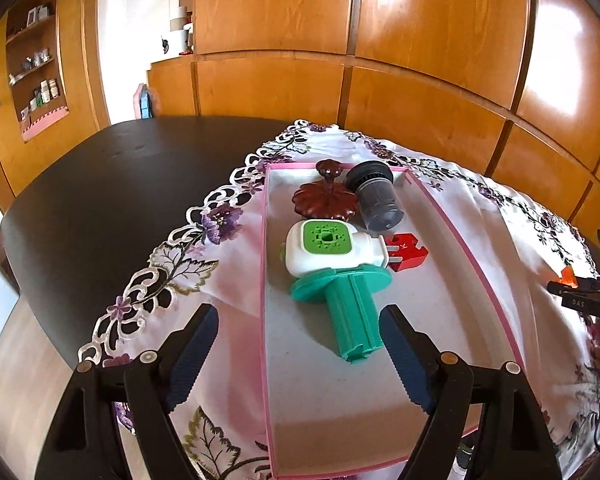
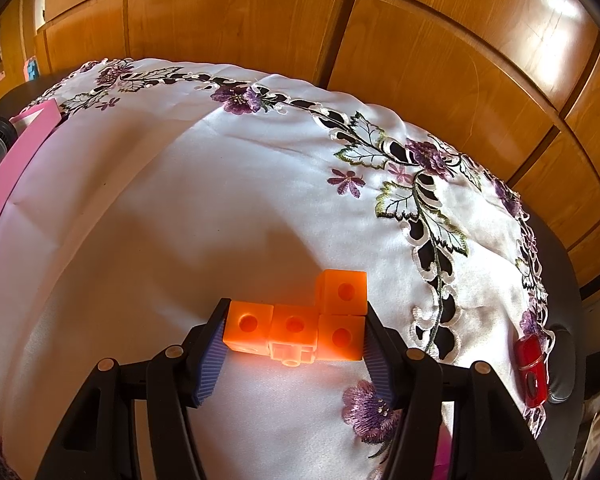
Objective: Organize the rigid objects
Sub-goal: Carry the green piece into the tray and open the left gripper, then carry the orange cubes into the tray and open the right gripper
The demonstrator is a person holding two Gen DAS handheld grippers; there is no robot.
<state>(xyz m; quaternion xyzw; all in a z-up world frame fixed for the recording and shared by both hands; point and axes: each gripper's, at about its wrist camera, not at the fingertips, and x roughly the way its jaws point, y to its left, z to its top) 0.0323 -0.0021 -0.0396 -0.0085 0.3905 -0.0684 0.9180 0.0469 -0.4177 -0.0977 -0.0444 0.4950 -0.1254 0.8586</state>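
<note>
The left claw (image 1: 298,354) is spread wide and holds nothing; its blue ribbed pads (image 1: 194,354) hang over the near end of a shallow pink tray (image 1: 465,240), one finger outside the tray's left wall, the other above its pale floor; the near end of a teal flanged piece (image 1: 345,300) lies between the fingertips, though whether either pad touches it cannot be told. Further in the tray lie a white plug-in unit with a green top (image 1: 323,246), just beyond the teal piece; a red block (image 1: 405,250) to its right; a dark brown flower-shaped lid (image 1: 324,199) and a grey ribbed cylinder (image 1: 373,194) at the far end. The tray rests on a white embroidered cloth (image 1: 236,264) spread over a dark desk (image 1: 112,184).

The right claw (image 2: 294,334) pinches an orange L-shaped block of joined cubes (image 2: 300,318) by the two ends of its three-cube row, pads (image 2: 214,354) pressed against the outer faces; the fourth cube rises on the far right; the block sits low over the cloth, well right of the tray's pink wall. A red translucent piece (image 2: 533,372) lies near the cloth's right edge.
</note>
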